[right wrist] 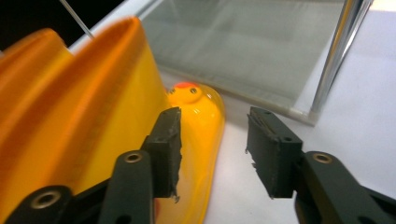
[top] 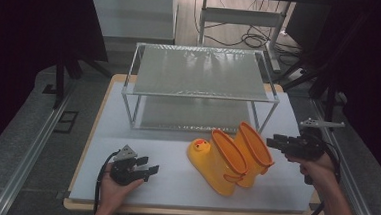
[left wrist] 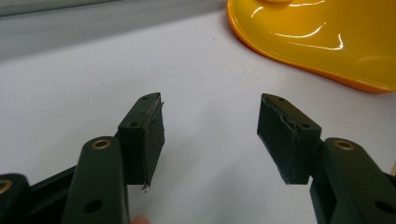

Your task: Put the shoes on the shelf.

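Observation:
Two yellow rubber boots with orange rims and duck faces [top: 228,157] stand side by side on the white table [top: 174,181], right of centre. My left gripper [top: 150,170] rests low at the front left, open and empty, pointing right toward the boots; a boot's yellow toe [left wrist: 322,37] lies ahead of its jaws at the upper right. Held above the table's right edge, my right gripper [top: 272,142] is open and points left at the nearer boot's rim. In the right gripper view the boot [right wrist: 93,116] sits against the left jaw, with the duck face [right wrist: 187,91] beyond.
A two-tier metal-framed shelf with translucent panels [top: 200,85] stands at the back of the table, just behind the boots; one of its chrome posts [right wrist: 334,56] rises ahead of my right gripper. Cables lie on the floor behind.

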A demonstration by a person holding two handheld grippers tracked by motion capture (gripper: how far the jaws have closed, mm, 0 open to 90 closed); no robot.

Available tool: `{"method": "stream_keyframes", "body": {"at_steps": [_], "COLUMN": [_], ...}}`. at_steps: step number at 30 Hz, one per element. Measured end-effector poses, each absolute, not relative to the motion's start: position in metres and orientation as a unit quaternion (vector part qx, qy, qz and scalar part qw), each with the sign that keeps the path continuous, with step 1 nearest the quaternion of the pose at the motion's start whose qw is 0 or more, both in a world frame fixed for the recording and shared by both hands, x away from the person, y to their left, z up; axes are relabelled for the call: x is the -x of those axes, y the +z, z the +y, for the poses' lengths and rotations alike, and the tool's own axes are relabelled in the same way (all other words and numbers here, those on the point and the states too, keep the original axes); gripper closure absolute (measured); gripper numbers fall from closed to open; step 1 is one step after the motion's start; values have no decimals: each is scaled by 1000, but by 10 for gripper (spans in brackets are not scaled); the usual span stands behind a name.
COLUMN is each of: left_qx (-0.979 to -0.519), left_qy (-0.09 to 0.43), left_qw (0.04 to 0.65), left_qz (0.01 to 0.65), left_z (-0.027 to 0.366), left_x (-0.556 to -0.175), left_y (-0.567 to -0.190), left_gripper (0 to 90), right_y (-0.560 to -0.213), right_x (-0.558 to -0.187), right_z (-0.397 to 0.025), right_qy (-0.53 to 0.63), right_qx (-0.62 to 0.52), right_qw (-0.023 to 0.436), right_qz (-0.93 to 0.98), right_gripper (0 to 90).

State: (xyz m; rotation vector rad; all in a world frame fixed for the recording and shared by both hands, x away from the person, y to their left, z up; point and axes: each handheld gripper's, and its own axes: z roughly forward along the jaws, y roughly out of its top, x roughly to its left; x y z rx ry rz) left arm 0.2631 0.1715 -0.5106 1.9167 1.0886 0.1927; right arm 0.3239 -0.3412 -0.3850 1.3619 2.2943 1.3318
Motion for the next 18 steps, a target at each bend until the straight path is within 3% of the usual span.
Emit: {"method": "stream_keyframes", "body": {"at_steps": [9, 18], "left_qx": [-775, -773], "left_qy": [79, 79], "left_qw": [446, 449], "left_qz": [441, 441], "left_z": [172, 172], "left_x": [-263, -263], "left_y": [-511, -511], "left_gripper": [410, 409], "right_y": [-375, -330], "right_x": [-319, -310], "right_z": [-348, -314], "right_qy": [474, 452], "right_qx": [-450, -409], "right_qw": [66, 53], "right_qz": [753, 791], "right_gripper": [474, 442]}}
